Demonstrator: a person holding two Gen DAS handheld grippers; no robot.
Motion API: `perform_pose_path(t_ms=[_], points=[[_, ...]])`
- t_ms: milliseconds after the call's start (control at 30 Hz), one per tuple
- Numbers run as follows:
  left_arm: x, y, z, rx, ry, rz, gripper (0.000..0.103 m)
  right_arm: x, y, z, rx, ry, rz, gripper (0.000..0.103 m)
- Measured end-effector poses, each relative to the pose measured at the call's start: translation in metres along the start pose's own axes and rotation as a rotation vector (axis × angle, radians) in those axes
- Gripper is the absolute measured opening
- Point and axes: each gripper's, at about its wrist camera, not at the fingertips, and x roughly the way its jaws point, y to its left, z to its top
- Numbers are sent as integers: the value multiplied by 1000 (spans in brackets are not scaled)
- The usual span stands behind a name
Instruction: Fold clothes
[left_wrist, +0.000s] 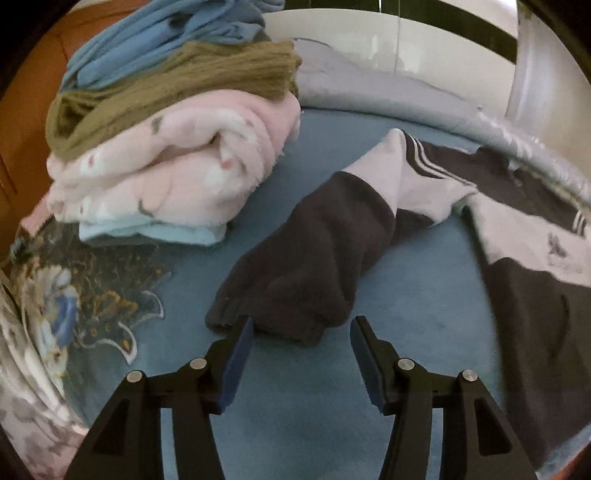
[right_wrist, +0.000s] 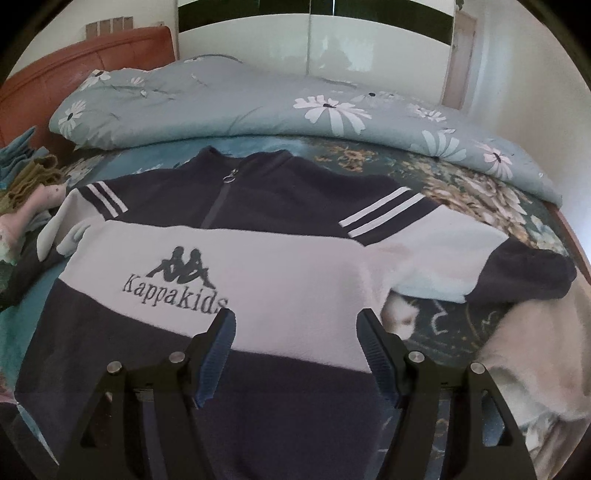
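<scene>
A dark and white zip sweatshirt (right_wrist: 236, 273) is lying face up across the bed (left_wrist: 424, 295), collar toward the flowered quilt (right_wrist: 258, 107) at the far edge, both sleeves spread out sideways. The left gripper (left_wrist: 301, 326) is hovering with its jaws wide apart and nothing between them, right at the dark cuff of the sleeve (left_wrist: 306, 266) that points toward the stack of folded clothes (left_wrist: 173, 147) by the headboard end. The right gripper (right_wrist: 297, 319) is also gaping and holding nothing, poised over the white chest band beside the logo.

The step in hand looks like folding this sleeve in over the body. To do it well, the left fingers should be taking the cuff across its full width, biting both layers of fabric without catching the blue sheet beneath. The lift should be staying low, carrying the cuff straight across the chest so the sleeve creases at the shoulder stripes. The right gripper could be pressing the body flat to stop it sliding. The soft fleece will likely bunch if dragged.
</scene>
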Motion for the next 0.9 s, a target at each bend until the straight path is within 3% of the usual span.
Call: perform_pose_path(t_ms=[133,200,333,367,433,600,733,900], points=[[4,-5,5,48,1,35,56,1,2,-2,-4,6,0,69],[5,-6,7,82,3,48,31,2,1,-2,5,9,3,69],[2,2,15,52,45,-56,16,5,-2,-3,23,16,11,69],[-1,6,19,25,48,-99,5,6,-2,-3,27,17,13,69],[-10,21,28,-80,47,-221,5,7,-2,-4,28,18,17,69],[-37,62,49,-286,-42,-362,5,11,-2,-6,29,24,29,69],[-41,76,48,-309,-62,-283,5,16,-3,-8,37,30,42,69],[-21,92,41,-378,-23,-250,4,19,-1,-9,35,38,46,69]])
